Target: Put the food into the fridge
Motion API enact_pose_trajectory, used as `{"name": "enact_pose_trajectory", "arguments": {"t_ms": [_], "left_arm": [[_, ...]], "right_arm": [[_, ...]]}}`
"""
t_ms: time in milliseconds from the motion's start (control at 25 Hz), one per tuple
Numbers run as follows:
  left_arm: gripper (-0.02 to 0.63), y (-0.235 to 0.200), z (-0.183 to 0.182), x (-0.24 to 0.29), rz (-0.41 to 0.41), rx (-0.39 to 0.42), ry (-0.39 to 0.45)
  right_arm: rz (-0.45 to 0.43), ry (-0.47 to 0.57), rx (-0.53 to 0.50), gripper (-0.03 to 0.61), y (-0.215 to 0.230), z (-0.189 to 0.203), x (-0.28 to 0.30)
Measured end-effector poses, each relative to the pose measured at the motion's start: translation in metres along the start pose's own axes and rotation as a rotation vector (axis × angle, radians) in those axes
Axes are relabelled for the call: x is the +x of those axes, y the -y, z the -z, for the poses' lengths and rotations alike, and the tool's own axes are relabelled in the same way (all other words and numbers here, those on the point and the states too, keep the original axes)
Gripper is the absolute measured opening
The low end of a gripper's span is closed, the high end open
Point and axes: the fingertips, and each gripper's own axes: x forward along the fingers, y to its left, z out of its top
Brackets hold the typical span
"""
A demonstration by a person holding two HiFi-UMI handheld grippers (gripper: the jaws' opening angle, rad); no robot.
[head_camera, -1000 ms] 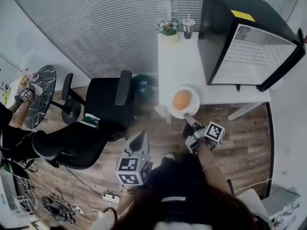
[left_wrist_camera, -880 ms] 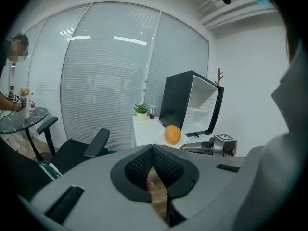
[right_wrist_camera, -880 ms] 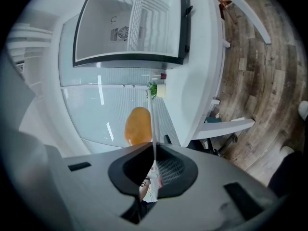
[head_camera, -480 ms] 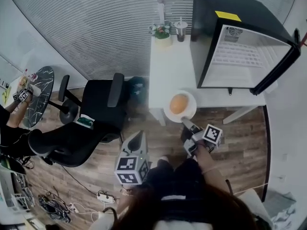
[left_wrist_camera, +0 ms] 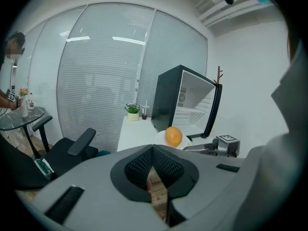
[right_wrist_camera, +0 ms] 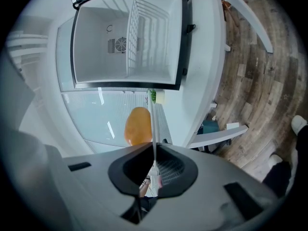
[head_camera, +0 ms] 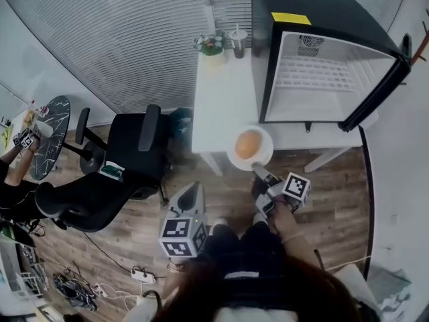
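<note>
The fridge (head_camera: 315,19) stands on the right part of the table (head_camera: 224,99), its door (head_camera: 379,86) swung out to the right. At the table's far end, left of the fridge, a potted plant (head_camera: 210,43) and a cup (head_camera: 238,40) stand side by side. The orange (head_camera: 248,143) lies on the plate (head_camera: 263,154) at the table's near edge, the right gripper (head_camera: 258,171) on its near rim. An office chair (head_camera: 127,153) stands left of the table, a round side table (head_camera: 52,123) farther left.

Wood-plank floor (head_camera: 348,180), matt grain; smooth white table (head_camera: 221,106); glossy black fridge (head_camera: 322,5) with white plastic lining; matt black cloth office chair (head_camera: 127,146).
</note>
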Motion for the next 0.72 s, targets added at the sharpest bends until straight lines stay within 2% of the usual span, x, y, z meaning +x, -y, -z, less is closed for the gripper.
{"name": "enact_pose_trajectory", "arguments": {"t_ms": [720], "left_arm": [[-0.002, 0.07, 0.003, 0.025, 0.003, 0.007, -0.022]], "right_arm": [[-0.005, 0.014, -0.003, 0.009, -0.004, -0.056, -0.051]]}}
